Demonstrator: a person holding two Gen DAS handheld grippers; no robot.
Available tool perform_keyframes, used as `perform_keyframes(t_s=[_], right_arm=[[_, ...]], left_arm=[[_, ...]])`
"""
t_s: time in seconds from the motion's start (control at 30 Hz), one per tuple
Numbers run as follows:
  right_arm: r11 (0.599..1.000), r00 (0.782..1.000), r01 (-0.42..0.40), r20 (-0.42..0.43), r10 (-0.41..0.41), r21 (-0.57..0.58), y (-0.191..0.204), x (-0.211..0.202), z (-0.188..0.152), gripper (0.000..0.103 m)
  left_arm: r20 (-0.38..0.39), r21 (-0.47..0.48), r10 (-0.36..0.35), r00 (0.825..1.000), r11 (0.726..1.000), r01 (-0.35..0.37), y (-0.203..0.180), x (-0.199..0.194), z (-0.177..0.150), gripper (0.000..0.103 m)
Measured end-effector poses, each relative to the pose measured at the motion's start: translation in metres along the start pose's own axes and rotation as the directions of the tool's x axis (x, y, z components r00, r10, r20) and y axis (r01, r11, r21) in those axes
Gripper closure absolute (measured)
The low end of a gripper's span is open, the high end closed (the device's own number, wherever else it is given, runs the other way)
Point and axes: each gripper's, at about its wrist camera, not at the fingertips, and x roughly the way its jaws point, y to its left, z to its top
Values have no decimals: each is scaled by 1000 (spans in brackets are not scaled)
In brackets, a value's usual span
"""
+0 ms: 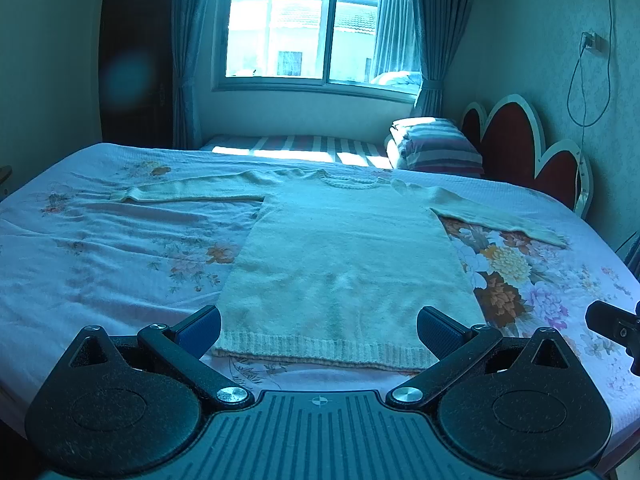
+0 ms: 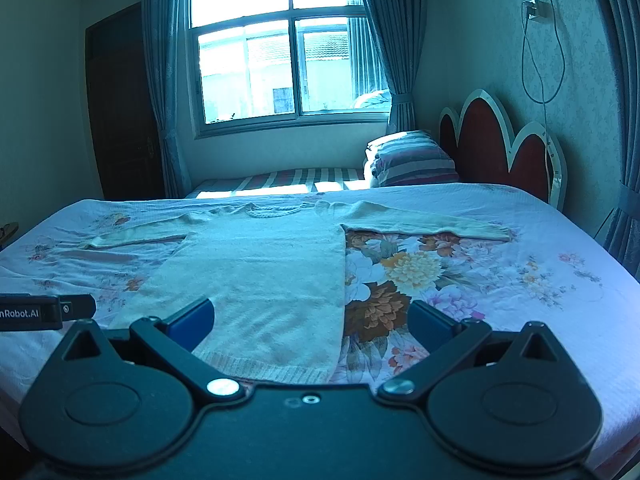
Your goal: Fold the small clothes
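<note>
Bedroom with window (image 1: pixel 320 32), curtains, scalloped red headboard (image 1: pixel 516 140), floral bedspread (image 1: pixel 100 240) across the near bed. Laid flat on it, one cream sweater (image 1: pixel 344 256), hem nearest, both sleeves stretched sideways, neckline toward the window. Hovering low over the hem: left gripper (image 1: pixel 319 332), level, pointing up the garment, tongs spread wide, blue pads either side of the hem, gripping nothing. Beside it, right gripper (image 2: pixel 312 326), equally wide and empty, straddling the sweater's right edge and bare bedspread. Seen only from the left wrist: right gripper's tip at the frame edge. Seen only from the right wrist: dark door (image 2: pixel 120 104). One striped pillow (image 2: pixel 412 160), two grippers.
</note>
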Motion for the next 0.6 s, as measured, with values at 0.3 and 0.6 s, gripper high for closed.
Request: perform_keyframes(t_s=[0.3,0.6], right_arm=[[1000,1000,3,0,-3,0,0,-1,-1,0],[1000,1000,2,1,-2,0,-1,0,-2,0]], left_arm=[[-3,-3,0,1000,1000,0,0,0,-2,0],[-3,0,0,1000,1000,0,-4,2,-2,0]])
